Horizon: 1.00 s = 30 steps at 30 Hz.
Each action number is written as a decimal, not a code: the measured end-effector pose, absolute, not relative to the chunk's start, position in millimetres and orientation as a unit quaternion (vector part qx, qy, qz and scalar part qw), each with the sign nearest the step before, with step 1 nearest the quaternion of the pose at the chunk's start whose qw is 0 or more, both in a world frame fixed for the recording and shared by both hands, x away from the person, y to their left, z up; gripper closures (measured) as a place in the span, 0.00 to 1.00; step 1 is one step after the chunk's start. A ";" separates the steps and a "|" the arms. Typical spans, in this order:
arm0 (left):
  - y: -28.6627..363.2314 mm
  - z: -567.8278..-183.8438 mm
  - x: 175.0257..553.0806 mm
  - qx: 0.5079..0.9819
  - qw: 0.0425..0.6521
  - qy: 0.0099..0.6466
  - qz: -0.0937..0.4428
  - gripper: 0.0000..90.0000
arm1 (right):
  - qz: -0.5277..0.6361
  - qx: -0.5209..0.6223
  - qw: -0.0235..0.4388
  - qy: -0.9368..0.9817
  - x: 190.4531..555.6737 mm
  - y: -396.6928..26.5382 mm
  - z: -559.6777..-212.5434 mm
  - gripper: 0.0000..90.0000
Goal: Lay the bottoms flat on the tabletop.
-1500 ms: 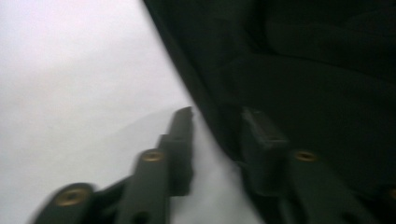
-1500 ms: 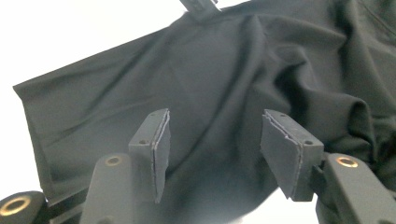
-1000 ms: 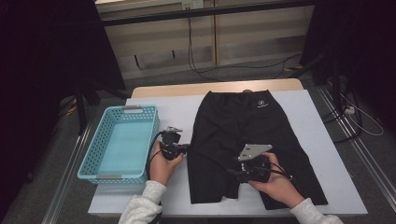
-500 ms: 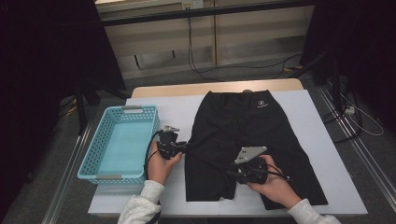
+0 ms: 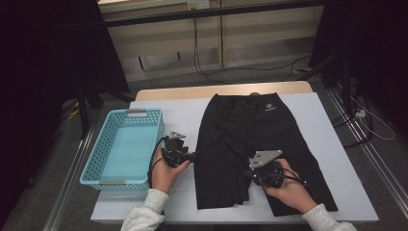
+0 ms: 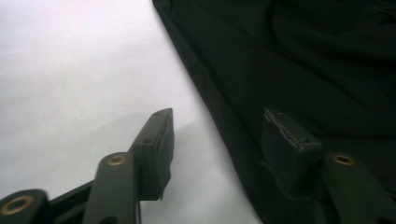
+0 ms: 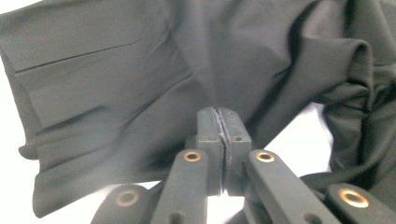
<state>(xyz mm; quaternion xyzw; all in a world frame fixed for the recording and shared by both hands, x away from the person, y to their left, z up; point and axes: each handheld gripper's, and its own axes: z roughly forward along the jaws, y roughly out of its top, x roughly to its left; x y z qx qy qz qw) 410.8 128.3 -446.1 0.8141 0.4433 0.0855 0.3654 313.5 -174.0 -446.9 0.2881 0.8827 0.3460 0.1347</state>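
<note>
Black matte shorts: left claw released, opening; right claw clenched, fabric bunched.

Black shorts laid flat on the white table, waistband at the far end. Left gripper sits at the shorts' left edge, right gripper on the fabric between the legs. Blue basket sits left of it all.

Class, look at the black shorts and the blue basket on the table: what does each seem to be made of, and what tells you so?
Shorts: probably a thin, matte knit or synthetic fabric, since it folds softly and bunches near the right tongs; the exact fibre cannot be told.
Basket: likely moulded plastic, smooth and slightly glossy, with stiff latticed walls in one even light blue colour.
</note>
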 end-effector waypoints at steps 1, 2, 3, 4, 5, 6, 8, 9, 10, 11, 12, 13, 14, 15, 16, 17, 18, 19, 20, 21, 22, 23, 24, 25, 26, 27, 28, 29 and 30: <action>127.3 -447.7 409.8 0.811 0.368 0.446 0.088 0.49 | 0.346 0.290 0.138 0.882 313.1 -175.4 -446.1 0.95; 126.7 -448.3 408.7 0.814 0.366 0.444 0.082 0.49 | 0.349 0.292 0.141 0.879 312.4 -176.1 -445.1 0.92; 125.8 -449.3 407.8 0.815 0.363 0.443 0.083 0.49 | 0.354 0.291 0.142 0.878 311.9 -176.9 -443.9 0.90; 126.2 -449.3 407.2 0.816 0.362 0.443 0.085 0.48 | 0.357 0.294 0.143 0.875 311.4 -177.0 -443.0 0.88; 126.7 -448.9 406.3 0.814 0.365 0.445 0.085 0.48 | 0.358 0.294 0.145 0.874 311.1 -176.8 -442.4 0.86; 128.3 -447.4 405.5 0.818 0.359 0.441 0.085 0.48 | 0.359 0.292 0.146 0.874 310.8 -176.3 -442.2 0.83; 128.7 -447.7 402.8 0.817 0.360 0.442 0.090 0.48 | 0.359 0.292 0.147 0.874 310.9 -175.1 -442.7 0.76; 129.0 -448.0 401.5 0.818 0.358 0.442 0.089 0.48 | 0.359 0.292 0.147 0.874 310.7 -174.1 -443.0 0.74; 129.5 -448.0 400.1 0.820 0.355 0.440 0.089 0.48 | 0.361 0.288 0.146 0.875 310.3 -173.1 -443.2 0.71; 129.4 -448.9 398.8 0.820 0.354 0.441 0.087 0.48 | 0.361 0.289 0.146 0.874 310.0 -172.1 -443.1 0.67; 129.3 -450.3 397.3 0.821 0.353 0.440 0.088 0.48 | 0.361 0.291 0.147 0.874 309.7 -171.1 -443.0 0.66; 128.6 -450.8 395.3 0.821 0.353 0.438 0.092 0.48 | 0.364 0.289 0.146 0.873 309.4 -170.2 -443.0 0.65; 128.0 -450.6 393.6 0.823 0.353 0.435 0.091 0.48 | 0.366 0.287 0.144 0.873 309.1 -169.5 -443.0 0.63; 127.6 -450.6 392.2 0.824 0.352 0.434 0.093 0.49 | 0.365 0.290 0.146 0.872 308.9 -168.9 -443.1 0.61; 127.5 -450.5 390.8 0.824 0.354 0.435 0.089 0.49 | 0.366 0.290 0.148 0.872 308.6 -168.6 -443.0 0.61; 127.3 -450.5 389.3 0.826 0.352 0.431 0.088 0.50 | 0.369 0.288 0.147 0.871 308.1 -168.4 -442.7 0.60; 126.5 -450.8 387.6 0.829 0.351 0.425 0.091 0.50 | 0.369 0.290 0.148 0.870 307.7 -168.2 -442.5 0.57; 125.1 -451.5 385.8 0.828 0.353 0.426 0.096 0.51 | 0.367 0.293 0.152 0.869 307.5 -168.2 -442.2 0.55; 125.3 -451.0 384.9 0.831 0.350 0.423 0.096 0.52 | 0.368 0.295 0.152 0.868 307.0 -168.8 -441.8 0.55; 124.5 -451.5 383.6 0.830 0.350 0.422 0.100 0.53 | 0.371 0.295 0.152 0.867 306.5 -169.9 -441.3 0.54; 124.3 -450.9 382.6 0.834 0.346 0.418 0.101 0.54 | 0.372 0.298 0.156 0.865 305.9 -171.2 -441.1 0.52; 123.5 -450.3 381.4 0.837 0.341 0.415 0.103 0.55 | 0.372 0.300 0.162 0.864 305.1 -172.5 -441.0 0.50; 122.7 -450.2 380.5 0.839 0.338 0.412 0.107 0.56 | 0.372 0.302 0.161 0.863 304.3 -173.7 -441.0 0.50; 121.5 -450.3 379.6 0.839 0.336 0.413 0.113 0.59 | 0.372 0.303 0.163 0.862 303.8 -174.8 -441.0 0.49; 120.7 -449.9 378.9 0.839 0.334 0.414 0.111 0.61 | 0.372 0.306 0.167 0.860 303.4 -175.7 -441.0 0.46; 119.7 -449.8 378.2 0.839 0.333 0.415 0.112 0.62 | 0.373 0.309 0.167 0.859 303.6 -176.3 -441.2 0.45; 119.0 -449.7 377.1 0.841 0.331 0.413 0.113 0.64 | 0.374 0.312 0.167 0.857 303.8 -176.6 -441.2 0.45; 118.1 -449.3 375.8 0.843 0.329 0.411 0.113 0.67 | 0.374 0.314 0.170 0.856 304.0 -176.8 -441.2 0.44; 117.8 -448.8 375.1 0.845 0.329 0.408 0.107 0.70 | 0.374 0.316 0.170 0.855 304.3 -176.8 -441.1 0.44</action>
